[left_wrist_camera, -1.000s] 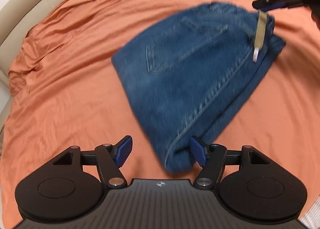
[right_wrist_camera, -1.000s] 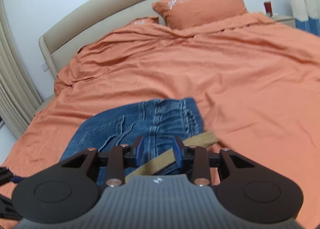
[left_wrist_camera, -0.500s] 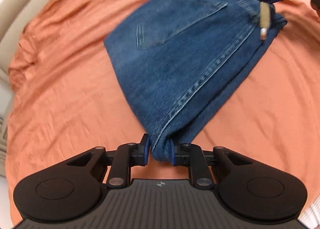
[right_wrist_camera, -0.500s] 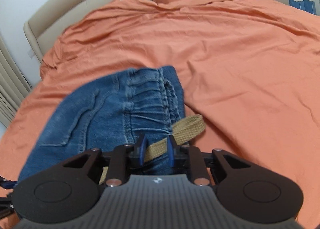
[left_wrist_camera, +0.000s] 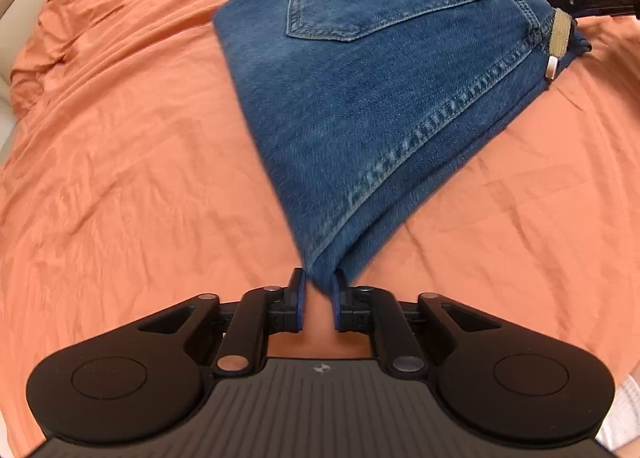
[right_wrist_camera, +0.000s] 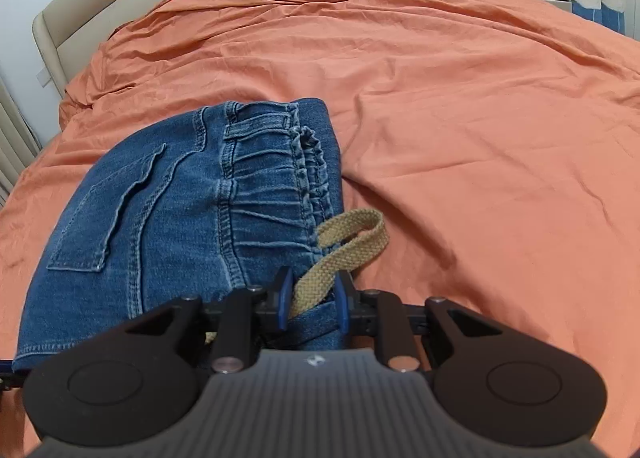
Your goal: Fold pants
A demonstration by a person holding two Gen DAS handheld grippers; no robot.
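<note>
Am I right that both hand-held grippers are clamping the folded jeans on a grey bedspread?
Not quite: the bedspread is orange, as the right wrist view shows. The rest holds: the left hand-held gripper and right hand-held gripper each clamp the folded jeans.

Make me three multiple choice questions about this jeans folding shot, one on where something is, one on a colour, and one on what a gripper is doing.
1. Where do the folded jeans lie?
A. on the orange bedspread
B. on a wooden floor
C. on a chair

2. What colour is the drawstring at the waistband?
A. white
B. tan
C. black

3. What is the left gripper doing?
A. hanging open above bare bedding
B. gripping a pillow
C. pinching a corner of the jeans

Answers: 1 A, orange fabric surrounds the denim; 2 B, the woven band is tan; 3 C, the denim corner sits between its closed fingers.
</note>
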